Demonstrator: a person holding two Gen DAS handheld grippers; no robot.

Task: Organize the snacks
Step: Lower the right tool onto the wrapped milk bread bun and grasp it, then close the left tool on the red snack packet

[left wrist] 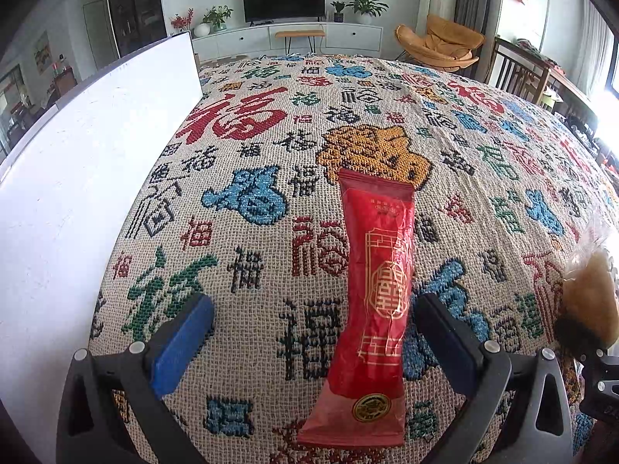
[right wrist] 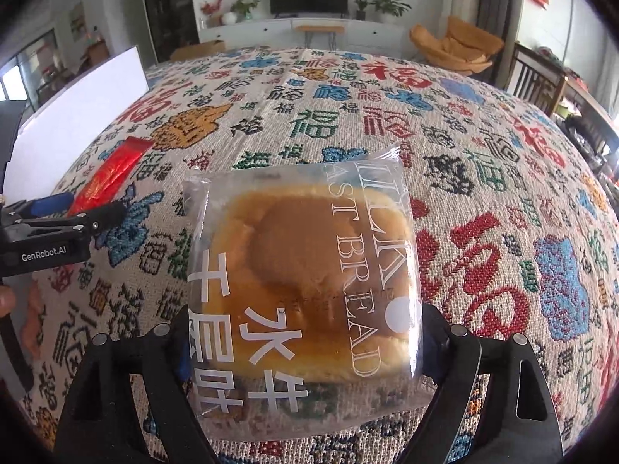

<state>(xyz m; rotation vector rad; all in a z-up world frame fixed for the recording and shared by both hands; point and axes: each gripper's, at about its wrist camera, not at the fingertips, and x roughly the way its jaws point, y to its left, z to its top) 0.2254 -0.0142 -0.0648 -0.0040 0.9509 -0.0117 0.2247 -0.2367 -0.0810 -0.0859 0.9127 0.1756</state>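
Observation:
A long red snack packet [left wrist: 377, 290] lies flat on the patterned tablecloth [left wrist: 271, 154], between the fingers of my left gripper [left wrist: 315, 332], which is open and straddles its near half without touching it. The packet also shows in the right wrist view [right wrist: 112, 172], with the left gripper [right wrist: 83, 208] over it. My right gripper [right wrist: 301, 348] is shut on a clear-wrapped bread bun [right wrist: 305, 282] and holds it above the cloth. The bun's edge shows at the far right of the left wrist view [left wrist: 590, 297].
A white box wall [left wrist: 77, 178] stands along the left side of the table, also in the right wrist view [right wrist: 77, 120]. Beyond the table are a TV cabinet [left wrist: 286, 36], an orange chair [left wrist: 441, 44] and wooden chairs [left wrist: 518, 73].

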